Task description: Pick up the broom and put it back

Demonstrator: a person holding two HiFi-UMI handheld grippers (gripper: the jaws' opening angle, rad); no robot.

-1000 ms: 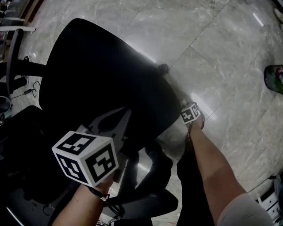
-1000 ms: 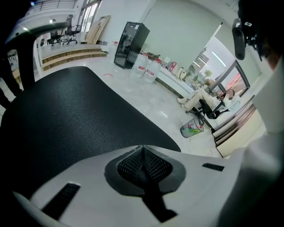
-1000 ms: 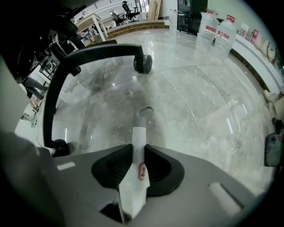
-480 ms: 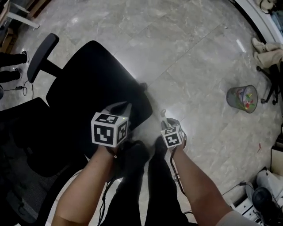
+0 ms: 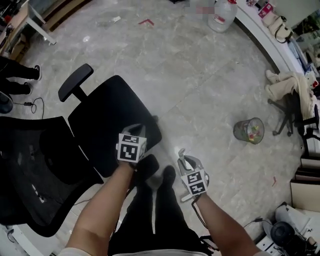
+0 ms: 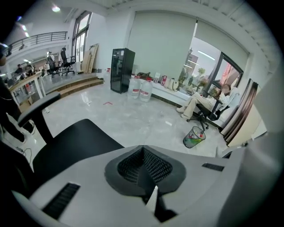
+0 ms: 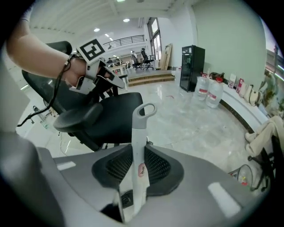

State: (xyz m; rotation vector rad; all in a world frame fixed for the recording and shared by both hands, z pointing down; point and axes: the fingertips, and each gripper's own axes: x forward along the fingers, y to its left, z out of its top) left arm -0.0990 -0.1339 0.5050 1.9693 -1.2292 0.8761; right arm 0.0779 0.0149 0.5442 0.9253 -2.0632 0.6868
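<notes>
The broom shows only as its white handle with a grey hanging loop at the tip. It stands between the black ribbed pads of my right gripper, which is shut on it. In the head view the handle tip pokes out ahead of the right gripper, held over the floor beside my legs. The broom head is hidden. My left gripper has its pads together with nothing between them. It hovers at the front edge of the black chair seat in the head view and shows in the right gripper view.
A black office chair with armrest and mesh back stands at my left. A mesh wastebasket sits on the marble floor to the right. Water bottles stand at the far wall. A chair draped with clothes is at right.
Both grippers have risen from low beside the chair to about waist height. The right one came up farther, carrying the handle. The view now takes in much more floor.
</notes>
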